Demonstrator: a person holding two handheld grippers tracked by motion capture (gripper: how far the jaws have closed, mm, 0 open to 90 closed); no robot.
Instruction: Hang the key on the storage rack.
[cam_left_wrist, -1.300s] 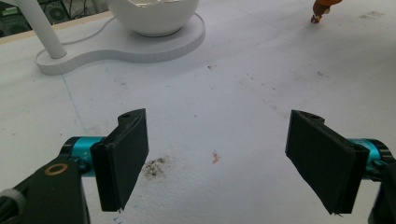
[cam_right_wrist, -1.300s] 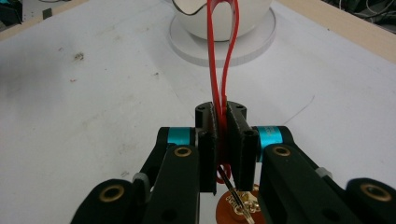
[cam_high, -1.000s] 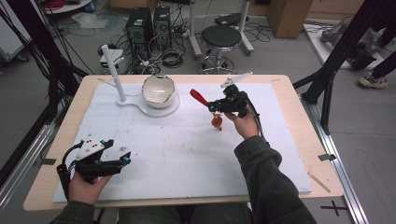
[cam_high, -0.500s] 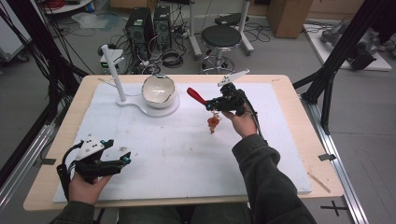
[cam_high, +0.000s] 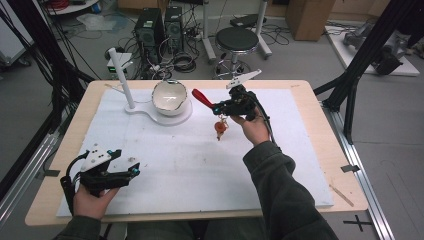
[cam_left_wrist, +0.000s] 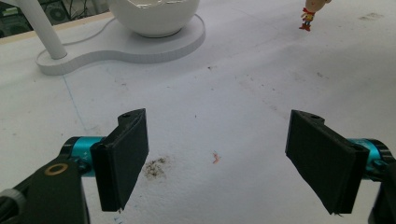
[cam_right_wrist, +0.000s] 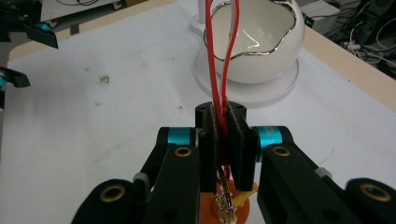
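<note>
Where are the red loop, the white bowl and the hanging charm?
red loop (cam_right_wrist: 219, 56), right gripper view, its left strand.
white bowl (cam_high: 169, 96), high view, its inside.
hanging charm (cam_high: 220, 128), high view, its orange body.

One bowl, one keychain, two grippers.

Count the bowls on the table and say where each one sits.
1: the white bowl sits on the round end of the white stand, at the far left of the table. No others visible.
</note>
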